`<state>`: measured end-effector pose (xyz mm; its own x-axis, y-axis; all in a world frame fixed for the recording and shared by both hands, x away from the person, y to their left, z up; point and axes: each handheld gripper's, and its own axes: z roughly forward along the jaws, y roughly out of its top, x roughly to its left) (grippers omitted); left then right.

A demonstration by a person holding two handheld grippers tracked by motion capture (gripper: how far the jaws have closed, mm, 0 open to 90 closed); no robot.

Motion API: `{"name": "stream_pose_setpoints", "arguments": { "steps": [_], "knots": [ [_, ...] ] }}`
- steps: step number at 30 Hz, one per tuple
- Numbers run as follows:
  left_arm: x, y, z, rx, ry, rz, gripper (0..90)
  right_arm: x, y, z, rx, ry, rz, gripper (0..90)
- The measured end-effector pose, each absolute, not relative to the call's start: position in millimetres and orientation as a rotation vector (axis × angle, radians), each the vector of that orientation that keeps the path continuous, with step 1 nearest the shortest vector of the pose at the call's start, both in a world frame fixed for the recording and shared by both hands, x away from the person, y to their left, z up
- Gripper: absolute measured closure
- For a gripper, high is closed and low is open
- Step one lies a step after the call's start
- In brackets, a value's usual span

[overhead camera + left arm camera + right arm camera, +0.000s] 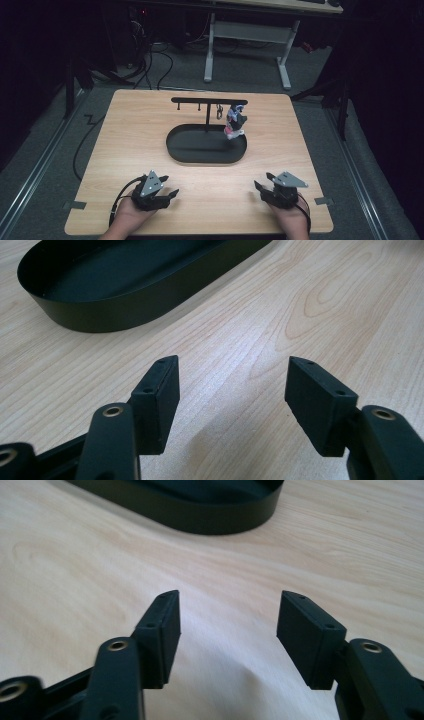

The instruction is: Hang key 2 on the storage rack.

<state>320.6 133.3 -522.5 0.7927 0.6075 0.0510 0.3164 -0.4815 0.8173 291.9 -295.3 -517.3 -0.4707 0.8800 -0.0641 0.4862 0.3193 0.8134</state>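
Note:
A black oval tray [180, 150] lies in the middle of the wooden table [125, 130], with a black T-shaped hanger stand [207, 102] rising from it. A small dark, white and pink item [234, 122] hangs from the stand's right end, and a small metal ring [219, 112] hangs beside it. My left gripper [172, 193] rests near the front edge at the left, open and holding nothing [232, 377]. My right gripper [261, 184] rests at the front right, open and holding nothing too [227, 610]. The tray's wall [125, 305] [210, 522] lies ahead of both.
Beyond the table stand a white desk frame [247, 45], cables on the grey floor [155, 65] and dark stands at either side. Bare wood lies between the grippers and the tray.

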Motion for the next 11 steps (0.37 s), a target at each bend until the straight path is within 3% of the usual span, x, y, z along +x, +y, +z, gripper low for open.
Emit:
{"name": "stream_pose_setpoints", "arguments": {
  "steps": [11],
  "knots": [
    [319.8, 126.4, -522.9, 2.125, 0.661, 0.43, 39.3, 290.2, -302.9, -516.7, 1.241, 2.055, 1.031, 39.6]
  ]
}}
